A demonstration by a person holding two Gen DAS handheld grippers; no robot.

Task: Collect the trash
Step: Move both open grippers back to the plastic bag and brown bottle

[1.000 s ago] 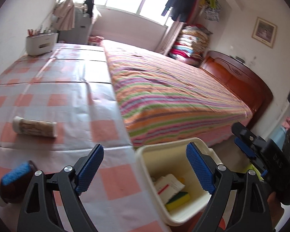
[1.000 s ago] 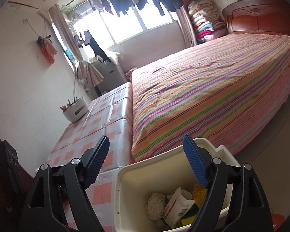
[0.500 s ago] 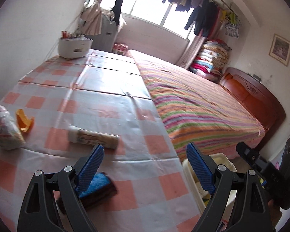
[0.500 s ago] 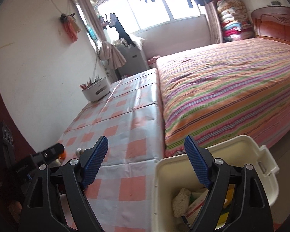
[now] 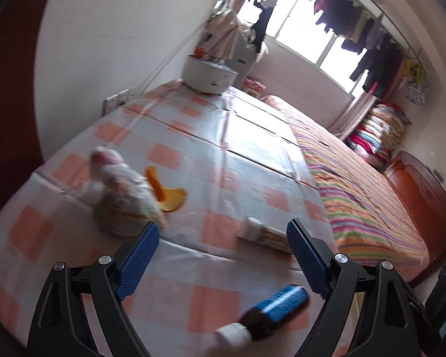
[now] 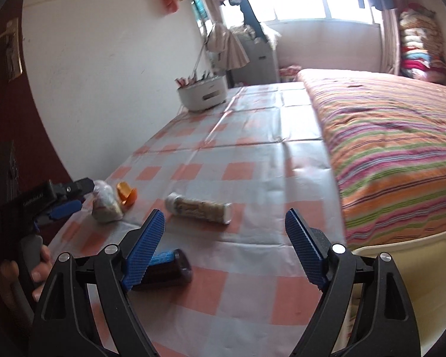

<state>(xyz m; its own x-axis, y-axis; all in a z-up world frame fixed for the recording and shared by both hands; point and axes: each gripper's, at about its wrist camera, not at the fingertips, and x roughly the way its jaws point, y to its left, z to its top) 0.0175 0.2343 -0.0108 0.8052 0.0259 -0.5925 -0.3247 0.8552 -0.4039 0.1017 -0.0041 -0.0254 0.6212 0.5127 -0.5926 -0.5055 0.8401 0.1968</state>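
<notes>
Room to move is widest over the far half of my table point(image 6: 270, 125), where the checked cloth lies bare up to a white pot point(image 6: 202, 96) at the far wall-side corner; the bed point(image 6: 401, 148) runs along the right edge. My right gripper point(image 6: 224, 248) has its jaws spread wide with nothing between them, and my left gripper point(image 5: 220, 260) is equally wide and empty. Near the front edge a dark bottle point(image 6: 166, 269) with a blue label lies on its side just behind my right gripper's left finger. A printed tube point(image 6: 199, 208) lies further in, ahead of the gap. A crumpled bag point(image 5: 122, 196) and orange peel point(image 5: 166, 193) sit toward the wall-side edge, touching. The cream bin point(image 6: 407, 267) stands off the table's front right corner.
</notes>
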